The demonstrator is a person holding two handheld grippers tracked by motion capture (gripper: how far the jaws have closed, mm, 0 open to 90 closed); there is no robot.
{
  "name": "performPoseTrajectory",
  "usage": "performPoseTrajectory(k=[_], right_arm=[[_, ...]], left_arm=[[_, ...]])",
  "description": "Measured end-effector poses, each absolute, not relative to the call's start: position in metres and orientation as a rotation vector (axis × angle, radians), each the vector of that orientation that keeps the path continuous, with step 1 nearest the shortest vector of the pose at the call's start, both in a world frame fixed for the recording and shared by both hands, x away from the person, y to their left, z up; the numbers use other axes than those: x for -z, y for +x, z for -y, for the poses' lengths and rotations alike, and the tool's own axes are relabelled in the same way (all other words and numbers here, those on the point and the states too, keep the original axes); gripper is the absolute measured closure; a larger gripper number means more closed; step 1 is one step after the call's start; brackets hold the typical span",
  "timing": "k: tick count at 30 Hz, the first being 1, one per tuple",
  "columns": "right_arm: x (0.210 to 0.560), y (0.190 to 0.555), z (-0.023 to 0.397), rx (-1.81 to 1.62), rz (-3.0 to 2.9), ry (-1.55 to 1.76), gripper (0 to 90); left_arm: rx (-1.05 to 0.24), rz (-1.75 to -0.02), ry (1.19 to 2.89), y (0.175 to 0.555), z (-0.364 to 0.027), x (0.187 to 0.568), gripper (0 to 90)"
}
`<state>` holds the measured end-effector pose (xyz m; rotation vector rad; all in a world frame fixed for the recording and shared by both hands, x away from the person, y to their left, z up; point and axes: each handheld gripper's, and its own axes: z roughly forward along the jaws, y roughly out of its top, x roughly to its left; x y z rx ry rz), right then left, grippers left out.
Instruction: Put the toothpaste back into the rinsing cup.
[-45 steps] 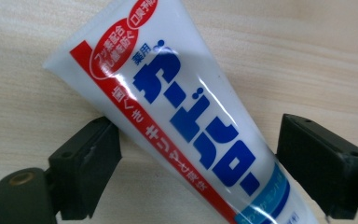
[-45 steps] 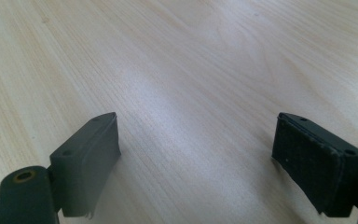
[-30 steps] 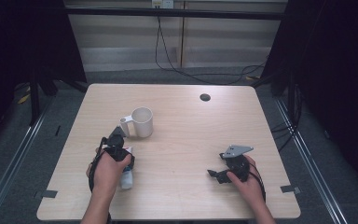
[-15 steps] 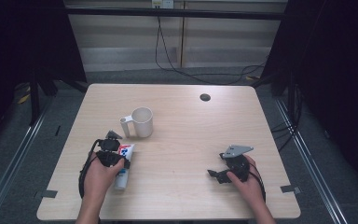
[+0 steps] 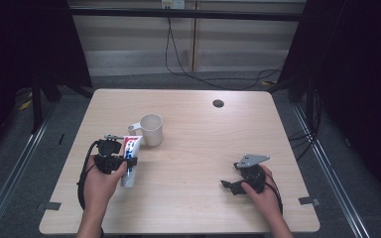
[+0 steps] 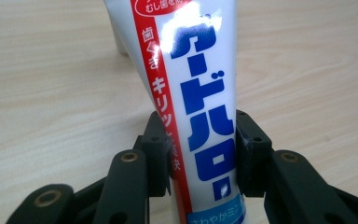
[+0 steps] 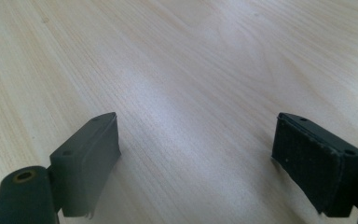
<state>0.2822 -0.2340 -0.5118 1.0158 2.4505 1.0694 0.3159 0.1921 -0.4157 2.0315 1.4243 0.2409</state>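
Observation:
A white toothpaste tube (image 5: 133,145) with red and blue print is clamped between the jaws of my left gripper (image 5: 127,160), which is shut on it at the table's left. Its upper end points toward the cream mug (image 5: 151,129) just beyond, and its lower end (image 5: 127,179) hangs close to the tabletop. In the left gripper view the tube (image 6: 200,93) stands between both pads of the left gripper (image 6: 198,140), which press on its sides. My right gripper (image 5: 232,184) rests low at the right, open; in the right gripper view the right gripper (image 7: 196,158) has bare wood between its pads.
The light wooden table (image 5: 198,148) has a small black round cap (image 5: 218,103) at its far right. Cables hang behind the table, and dark curtains stand to both sides. Tape marks sit at the two near corners.
The left hand has risen and shifted a little left with the toothpaste tube in its jaws; the tube's far end now lies nearer the mug. The right hand has stayed put.

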Motion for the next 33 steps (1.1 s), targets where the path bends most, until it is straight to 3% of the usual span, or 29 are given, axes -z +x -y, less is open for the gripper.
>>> performPoseTrajectory(k=[9, 33], right_arm=[[0.512, 0.282, 0.234, -1.069, -2.45, 1.016, 14.3], [0.512, 0.281, 0.234, -1.066, -2.449, 1.012, 14.4]], left_arm=[[-0.34, -1.353, 1.972, 0.314, -0.192, 0.4, 62.9], [-0.43, -1.278, 1.835, 0.32, -0.192, 0.39, 63.3]])
